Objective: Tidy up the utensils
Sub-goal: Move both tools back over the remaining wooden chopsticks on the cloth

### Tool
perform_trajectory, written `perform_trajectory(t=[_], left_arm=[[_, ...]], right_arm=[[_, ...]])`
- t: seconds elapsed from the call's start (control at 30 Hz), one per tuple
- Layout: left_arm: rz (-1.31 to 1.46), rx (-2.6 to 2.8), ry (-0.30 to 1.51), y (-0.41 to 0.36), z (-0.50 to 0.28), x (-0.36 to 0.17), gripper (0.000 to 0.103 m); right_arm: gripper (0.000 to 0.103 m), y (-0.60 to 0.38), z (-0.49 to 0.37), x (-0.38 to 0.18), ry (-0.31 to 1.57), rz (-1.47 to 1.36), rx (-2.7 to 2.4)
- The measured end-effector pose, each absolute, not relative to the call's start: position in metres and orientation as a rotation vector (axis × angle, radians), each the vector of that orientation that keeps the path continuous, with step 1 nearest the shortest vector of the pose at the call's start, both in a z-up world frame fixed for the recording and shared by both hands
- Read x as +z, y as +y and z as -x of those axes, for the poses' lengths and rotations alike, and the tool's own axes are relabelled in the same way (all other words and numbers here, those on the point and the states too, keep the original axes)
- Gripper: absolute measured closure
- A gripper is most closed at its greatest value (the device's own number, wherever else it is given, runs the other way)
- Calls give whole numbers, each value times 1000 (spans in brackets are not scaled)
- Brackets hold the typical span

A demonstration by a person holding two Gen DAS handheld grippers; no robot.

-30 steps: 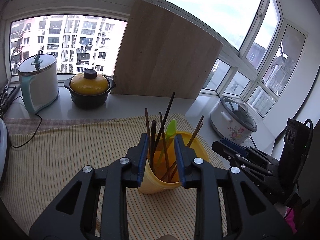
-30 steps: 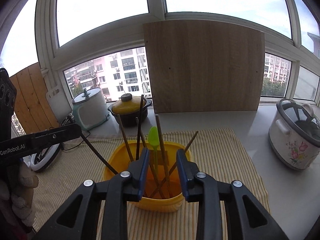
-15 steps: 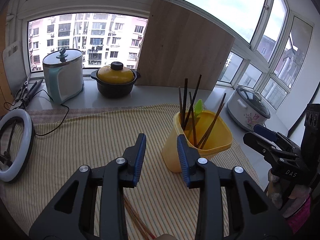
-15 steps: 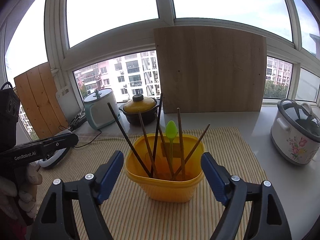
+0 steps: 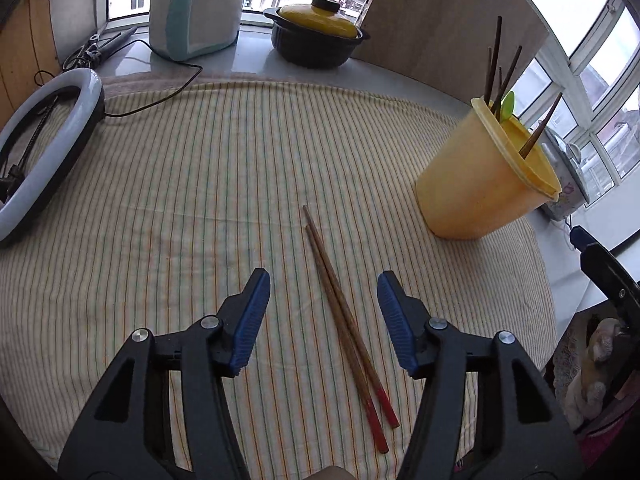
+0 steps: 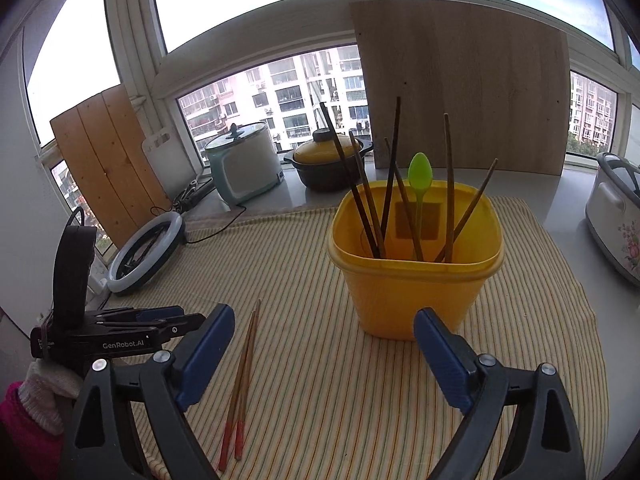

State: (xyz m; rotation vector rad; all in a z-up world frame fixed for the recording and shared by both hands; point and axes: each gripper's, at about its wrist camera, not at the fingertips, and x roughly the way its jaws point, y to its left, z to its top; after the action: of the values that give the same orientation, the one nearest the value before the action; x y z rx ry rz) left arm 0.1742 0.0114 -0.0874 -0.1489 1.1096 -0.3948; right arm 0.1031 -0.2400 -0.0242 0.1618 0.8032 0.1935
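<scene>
A yellow plastic holder (image 6: 414, 264) stands on the striped cloth, with several dark chopsticks and a green spoon (image 6: 419, 176) upright in it; it also shows in the left wrist view (image 5: 480, 184) at the right. A pair of red-tipped wooden chopsticks (image 5: 346, 326) lies flat on the cloth, also visible in the right wrist view (image 6: 242, 372). My left gripper (image 5: 324, 312) is open and empty, hovering above the pair with one finger on each side. My right gripper (image 6: 324, 352) is open and empty, just in front of the holder.
A ring light (image 5: 44, 148) lies at the cloth's left edge. A white-teal cooker (image 5: 196, 8), a yellow-lidded pot (image 5: 316, 32) and a wooden board (image 6: 460, 92) stand at the back by the window. A floral rice cooker (image 6: 616, 216) sits to the right.
My left gripper has left the holder, tilted down over the lying chopsticks and opened wide. My right gripper has opened and backed away from the holder.
</scene>
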Motion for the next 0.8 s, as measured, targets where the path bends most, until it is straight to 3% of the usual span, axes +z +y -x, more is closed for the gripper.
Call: perform_trajectory(t=[0.13,0.3,0.8], left_arm=[[187,-394,1186,12,-178,-110,63],[208,-383,1245,5,-183,-126,74],[141,-367,1323,-23,-196,-142,76]], right_arm=[[15,-232,-107,-44,865,-156,204],[29,-233,-110,-63,927,-181,222],[52,-233,-118,-78,975,-186,228]])
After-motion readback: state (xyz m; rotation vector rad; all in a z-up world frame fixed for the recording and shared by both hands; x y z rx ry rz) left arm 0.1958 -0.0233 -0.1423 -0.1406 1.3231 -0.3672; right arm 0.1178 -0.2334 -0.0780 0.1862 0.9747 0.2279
